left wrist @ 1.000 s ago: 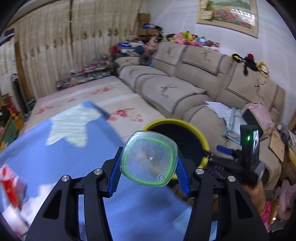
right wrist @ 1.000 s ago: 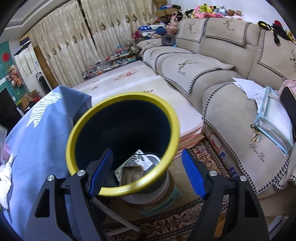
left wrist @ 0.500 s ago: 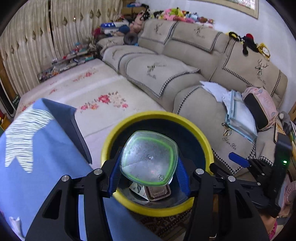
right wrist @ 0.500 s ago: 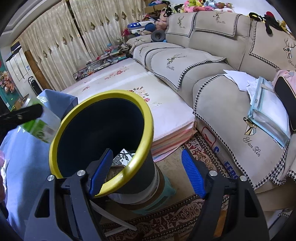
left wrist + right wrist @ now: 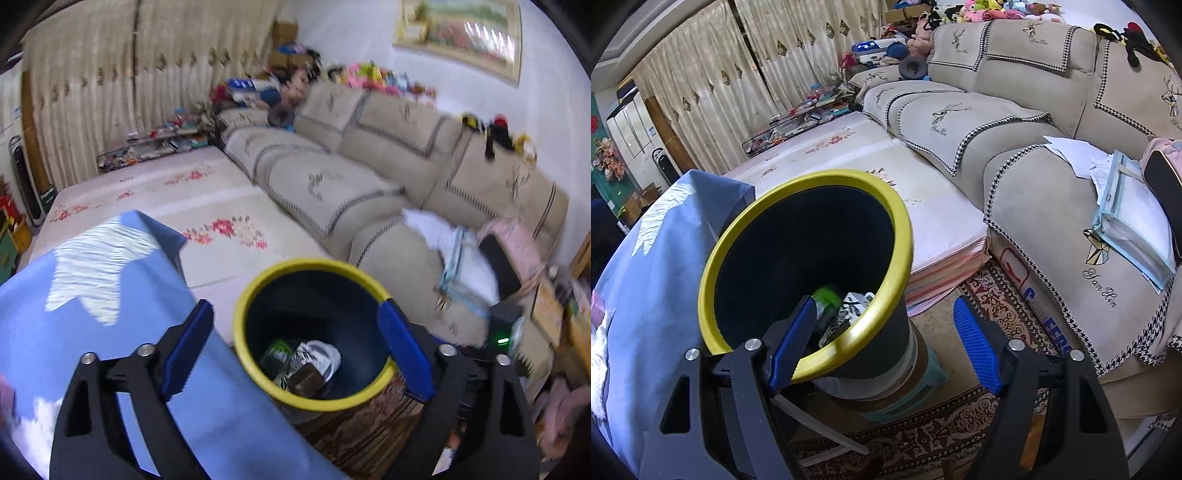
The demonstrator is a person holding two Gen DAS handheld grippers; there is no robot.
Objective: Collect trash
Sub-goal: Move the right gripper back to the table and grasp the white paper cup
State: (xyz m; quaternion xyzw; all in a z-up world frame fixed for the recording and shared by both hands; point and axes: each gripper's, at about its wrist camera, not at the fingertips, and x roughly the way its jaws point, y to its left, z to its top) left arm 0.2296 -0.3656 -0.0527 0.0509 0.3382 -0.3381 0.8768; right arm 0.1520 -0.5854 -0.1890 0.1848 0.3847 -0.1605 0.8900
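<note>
A black bin with a yellow rim (image 5: 306, 263) stands on a stool beside the blue-clothed table. Inside lie a clear bottle with green trim (image 5: 277, 350), white printed packaging (image 5: 317, 360) and a brown tray (image 5: 304, 380). My left gripper (image 5: 295, 308) hovers above the bin's mouth, its jaws opening wide with nothing between them. The right wrist view shows the same bin (image 5: 812, 177) and the green bottle (image 5: 825, 297) in it. My right gripper (image 5: 884, 302) is open just over the near rim, and its pads do not press on anything.
The blue cloth (image 5: 74, 314) covers the table at left. A beige sofa (image 5: 1034, 184) with papers and a pink bag runs along the right. A floral mat (image 5: 166, 206) lies behind the bin and a patterned rug (image 5: 923, 443) under the teal stool (image 5: 923, 391).
My left gripper carried the green-trimmed bottle over the bin, let it go, and the bottle now lies inside. The left jaws stand much wider. The right gripper has barely moved.
</note>
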